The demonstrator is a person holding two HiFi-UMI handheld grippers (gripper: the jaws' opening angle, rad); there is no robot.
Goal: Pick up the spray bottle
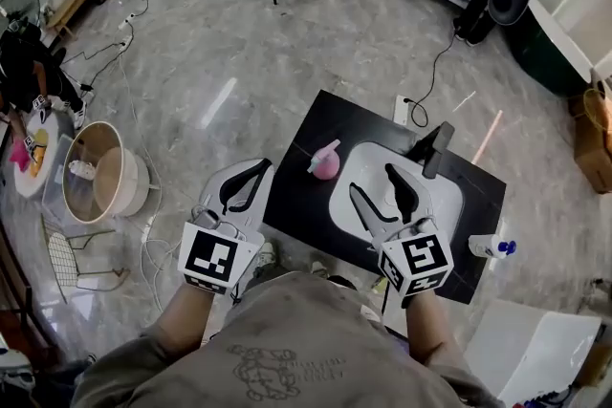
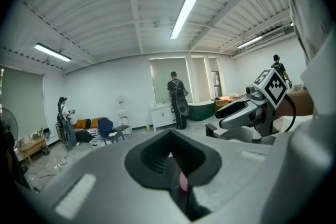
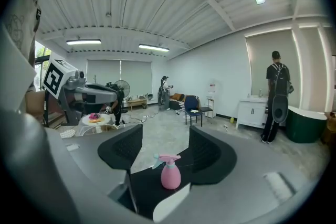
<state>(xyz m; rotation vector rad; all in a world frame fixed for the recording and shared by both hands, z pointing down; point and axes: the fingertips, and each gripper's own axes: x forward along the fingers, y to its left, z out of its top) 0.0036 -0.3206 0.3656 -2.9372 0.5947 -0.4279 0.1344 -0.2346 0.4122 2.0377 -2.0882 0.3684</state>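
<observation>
- The pink spray bottle (image 1: 326, 161) stands upright on the black table (image 1: 296, 196), near the middle of the head view. It is just left of a white basin (image 1: 435, 205) set into that table.
- Its trigger head points toward the upper left of the frame. Nothing touches it, so the pick-up looks not yet begun.
- The right gripper (image 1: 372, 179) hangs over the basin, just to the lower right of the bottle, with its jaws spread wide.
- In the right gripper view the bottle (image 3: 170, 173) sits low and centred, framed by the gap between the jaws but farther out than their tips. The gripper (image 3: 165, 145) seems lined up for a straight reach, which would explain why it is held spread.
- The bottle's narrow neck under the trigger, or its round body, would be the likely place to close on.
- The left gripper (image 1: 258, 169) is at the table's left edge, lower left of the bottle, with its jaws pressed together on nothing.
- In the left gripper view (image 2: 170, 157) only a sliver of pink shows through the slit between the jaws. It appears to be parked out of the way.
- A small clear bottle with a blue cap (image 1: 492, 247) lies at the table's right edge, well apart from the pink one.
</observation>
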